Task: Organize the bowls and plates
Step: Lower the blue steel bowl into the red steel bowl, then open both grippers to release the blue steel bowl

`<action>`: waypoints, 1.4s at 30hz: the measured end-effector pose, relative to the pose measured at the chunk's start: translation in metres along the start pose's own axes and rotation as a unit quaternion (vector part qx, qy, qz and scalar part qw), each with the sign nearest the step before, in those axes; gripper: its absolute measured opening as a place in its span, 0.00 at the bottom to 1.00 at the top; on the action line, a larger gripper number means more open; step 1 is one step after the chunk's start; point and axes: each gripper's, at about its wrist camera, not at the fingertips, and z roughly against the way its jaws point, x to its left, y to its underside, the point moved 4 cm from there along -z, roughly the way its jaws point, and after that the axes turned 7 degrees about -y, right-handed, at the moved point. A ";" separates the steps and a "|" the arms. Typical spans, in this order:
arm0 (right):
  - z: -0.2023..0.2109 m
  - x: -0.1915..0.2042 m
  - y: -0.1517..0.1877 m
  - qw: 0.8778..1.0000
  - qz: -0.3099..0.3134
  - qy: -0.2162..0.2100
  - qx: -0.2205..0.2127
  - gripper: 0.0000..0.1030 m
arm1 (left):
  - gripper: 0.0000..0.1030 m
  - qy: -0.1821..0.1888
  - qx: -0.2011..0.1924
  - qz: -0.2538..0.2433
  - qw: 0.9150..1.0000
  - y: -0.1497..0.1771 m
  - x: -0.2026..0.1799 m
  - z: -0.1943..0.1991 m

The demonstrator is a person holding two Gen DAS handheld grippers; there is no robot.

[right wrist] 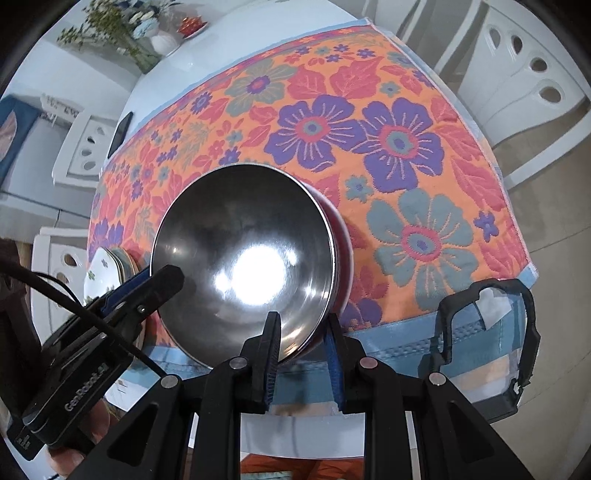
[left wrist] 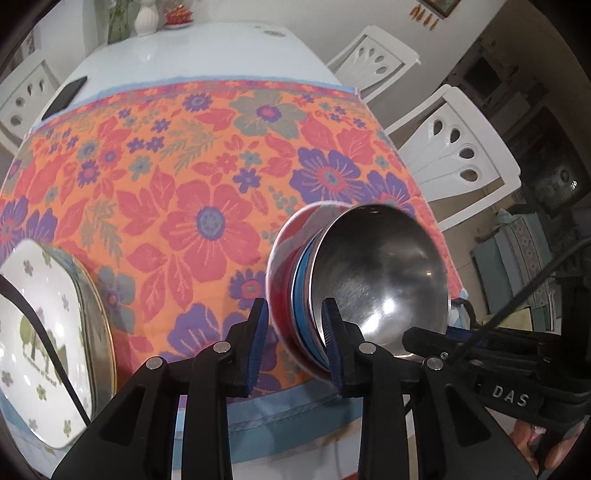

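While both cameras look down over the near edge of the desk, here's the rundown:

Left hand-held gripper (left wrist: 295, 347): its two fingers straddle the near-left rim of the bowl stack, one finger outside and one inside the steel bowl. Can't tell if the pads actually pinch the rim or just sit around it.

Right hand-held gripper (right wrist: 301, 354): same deal on the near-right rim, fingers narrow with the rim between them. Looks like contact, but I honestly can't tell if it's clamped.

Steel bowl (right wrist: 243, 258): shiny, open side up, sitting on top of the nest.

Bowl stack: under the steel one there's a blue bowl (left wrist: 301, 291) and a bigger red bowl with a white rim (left wrist: 282, 258), all nested, near the front edge of the desk.

Plates (left wrist: 40, 332): a white floral plate on top of a small pile, off to the left of the bowls, well apart.

Floral cloth (left wrist: 192, 177): orange with red and purple flowers, under everything.

Desk (left wrist: 207, 48): white top beyond the cloth, with a dark phone (left wrist: 64, 96) and a white vase (left wrist: 146, 18) farther back.

White chairs (left wrist: 458, 155): around the desk.
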 end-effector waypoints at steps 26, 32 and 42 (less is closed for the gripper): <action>0.079 0.023 0.007 0.996 0.037 0.019 -0.078 0.43 | 0.29 0.016 -0.042 0.027 0.999 0.021 -0.005 0.068; 0.097 0.030 0.008 0.990 0.075 0.051 -0.104 0.50 | 0.42 0.013 -0.054 0.036 0.998 0.015 -0.007 0.078; 0.102 0.027 0.001 0.988 0.089 0.051 -0.116 0.51 | 0.64 0.008 -0.053 0.060 0.997 0.012 -0.001 0.072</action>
